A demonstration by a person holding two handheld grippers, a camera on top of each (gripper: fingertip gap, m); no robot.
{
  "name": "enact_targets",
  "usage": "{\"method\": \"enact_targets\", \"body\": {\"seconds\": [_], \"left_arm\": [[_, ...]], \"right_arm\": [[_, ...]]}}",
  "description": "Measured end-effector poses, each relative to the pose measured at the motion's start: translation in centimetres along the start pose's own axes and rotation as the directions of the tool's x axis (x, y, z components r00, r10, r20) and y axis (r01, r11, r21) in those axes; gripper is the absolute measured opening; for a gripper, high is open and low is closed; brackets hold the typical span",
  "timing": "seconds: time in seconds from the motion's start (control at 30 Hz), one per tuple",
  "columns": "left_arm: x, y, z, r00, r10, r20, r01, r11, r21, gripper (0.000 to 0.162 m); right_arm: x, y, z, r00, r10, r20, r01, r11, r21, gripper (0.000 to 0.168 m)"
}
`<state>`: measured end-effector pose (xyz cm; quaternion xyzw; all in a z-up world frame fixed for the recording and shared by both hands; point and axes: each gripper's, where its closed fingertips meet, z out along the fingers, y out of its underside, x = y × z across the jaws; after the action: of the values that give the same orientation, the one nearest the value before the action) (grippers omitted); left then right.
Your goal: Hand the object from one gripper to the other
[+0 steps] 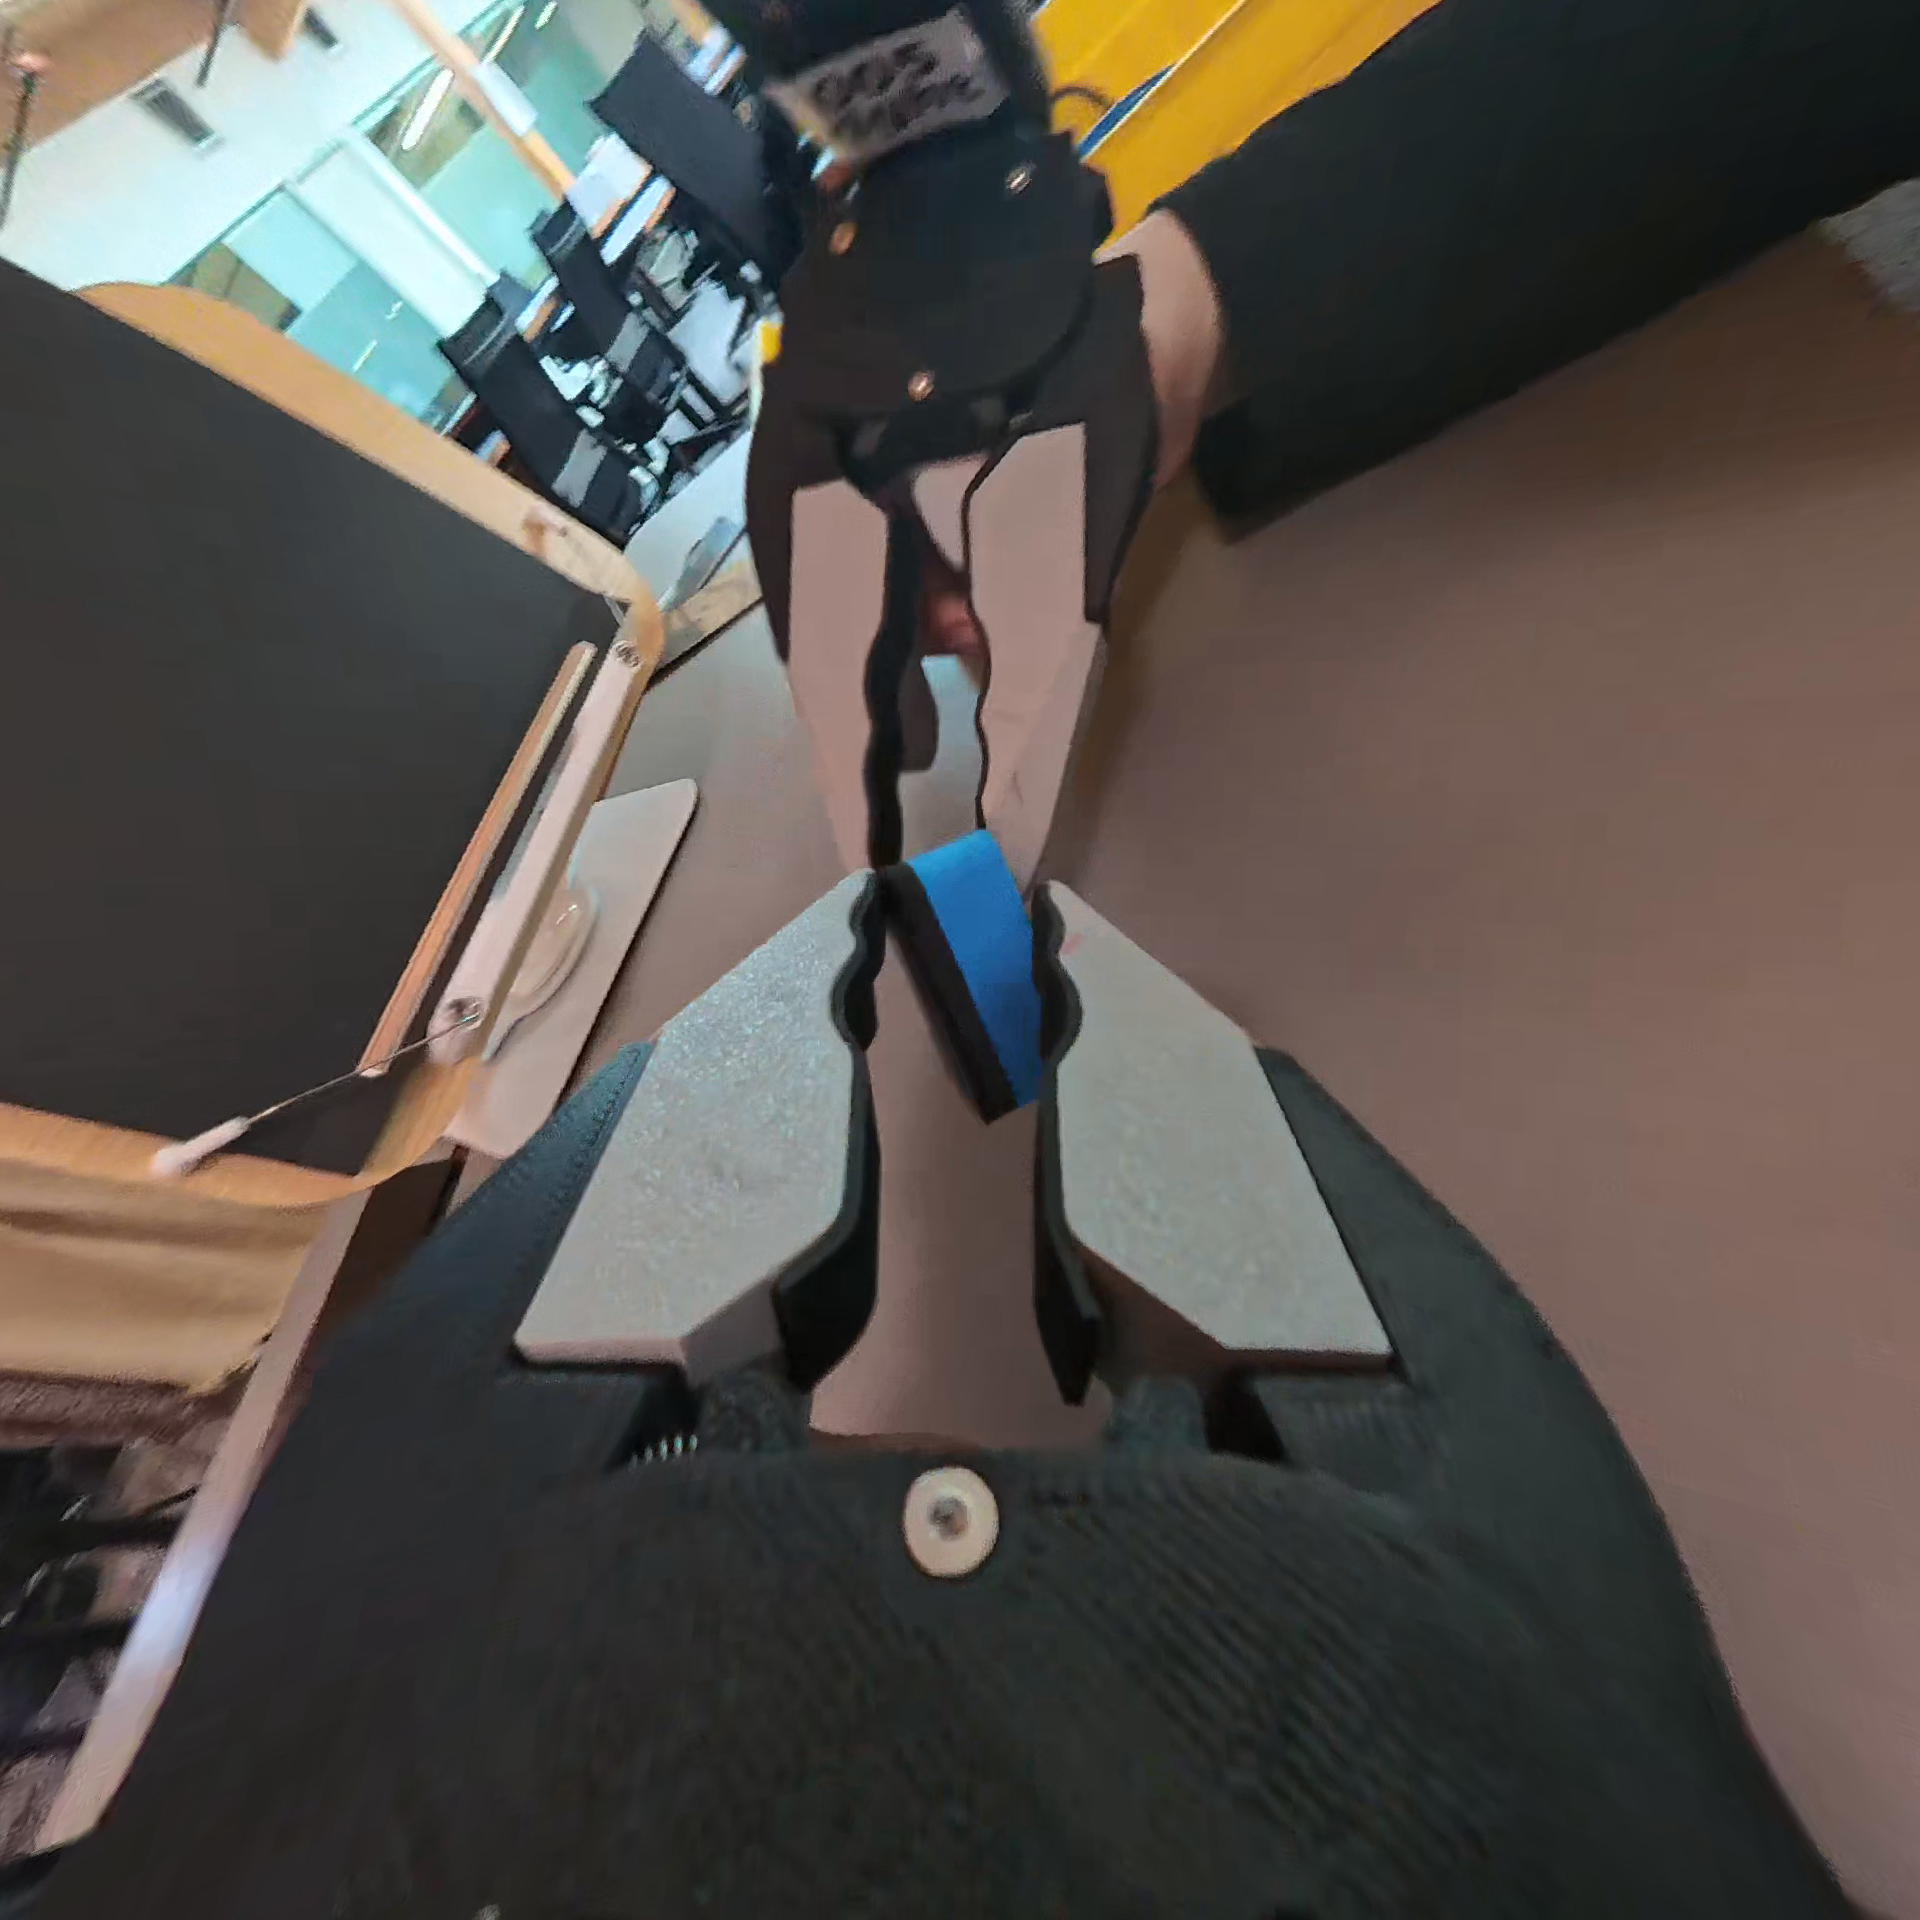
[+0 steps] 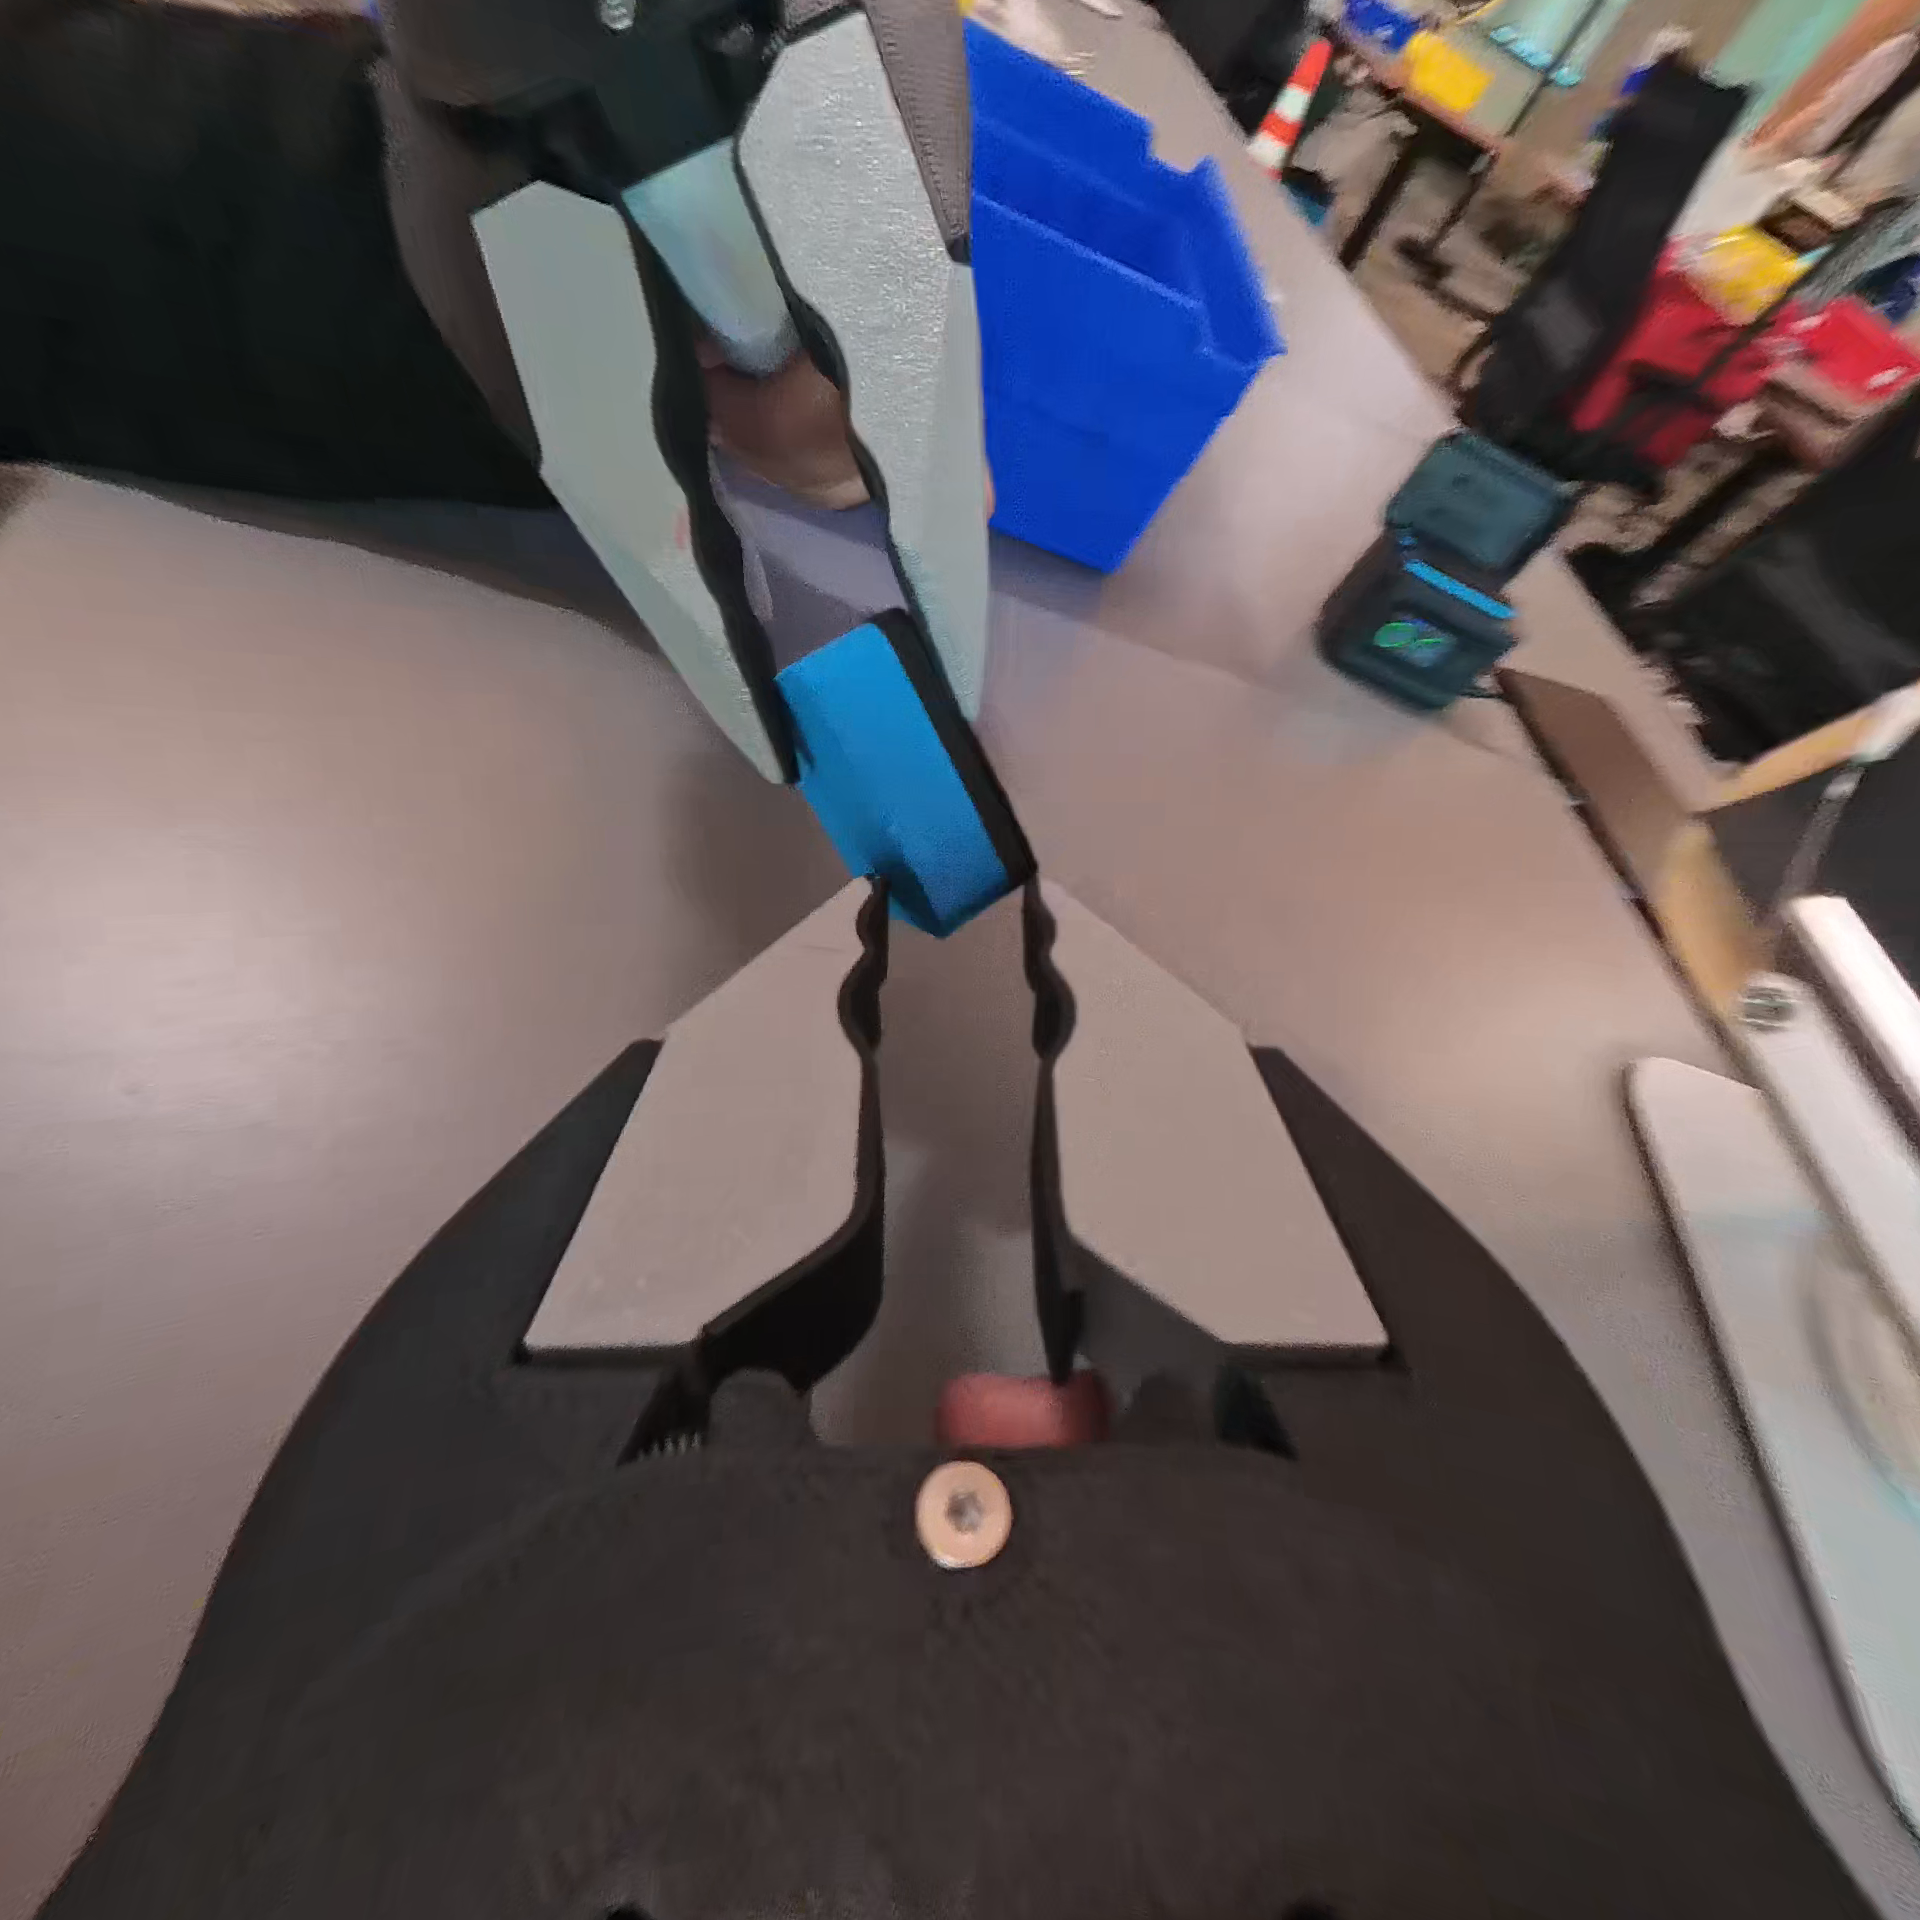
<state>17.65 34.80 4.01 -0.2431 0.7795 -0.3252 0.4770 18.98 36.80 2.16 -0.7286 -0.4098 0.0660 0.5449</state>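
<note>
The left gripper (image 1: 956, 935) pinches the blue block (image 1: 977, 966). The right gripper's (image 2: 956, 904) spread jaws sit around its tip, not squeezing yet. The handover looks half done.

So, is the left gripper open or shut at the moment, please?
Shut: the left gripper clamps the blue foam block, touching both faces.

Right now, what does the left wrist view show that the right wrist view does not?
Only the left wrist view: rows of office desks far off, and a white label on the right gripper's body. Only the right wrist view: a blue bin, a small dark device and a striped cone. Both: the brown table, and the blue block clamped in the left gripper, its other end between the right gripper's tips.
</note>
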Motion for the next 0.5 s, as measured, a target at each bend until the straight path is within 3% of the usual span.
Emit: {"method": "enact_targets", "body": {"seconds": [0.13,0.2,0.37,0.5], "left_arm": [[1.3,-0.5,-0.1,0.995,-0.034,-0.093,0.037,0.999,0.034,0.023],[1.9,-0.9,-0.2,0.989,-0.058,-0.138,0.066,0.996,0.055,0.023],[2.3,-1.5,-0.7,0.974,-0.114,-0.197,0.137,0.985,0.105,0.022],[1.1,-2.2,-0.9,0.975,-0.153,-0.159,0.179,0.970,0.166,0.022]], "right_arm": [[-2.8,-0.3,0.5,0.971,0.123,0.207,-0.129,0.992,0.015,0.047],[-2.7,-0.1,0.6,0.970,0.128,0.206,-0.133,0.991,0.011,0.027],[-2.1,-0.7,0.7,0.990,0.054,0.134,-0.062,0.997,0.055,0.053],[-2.7,-2.0,0.4,0.990,0.010,0.143,-0.026,0.993,0.115,0.046]]}}
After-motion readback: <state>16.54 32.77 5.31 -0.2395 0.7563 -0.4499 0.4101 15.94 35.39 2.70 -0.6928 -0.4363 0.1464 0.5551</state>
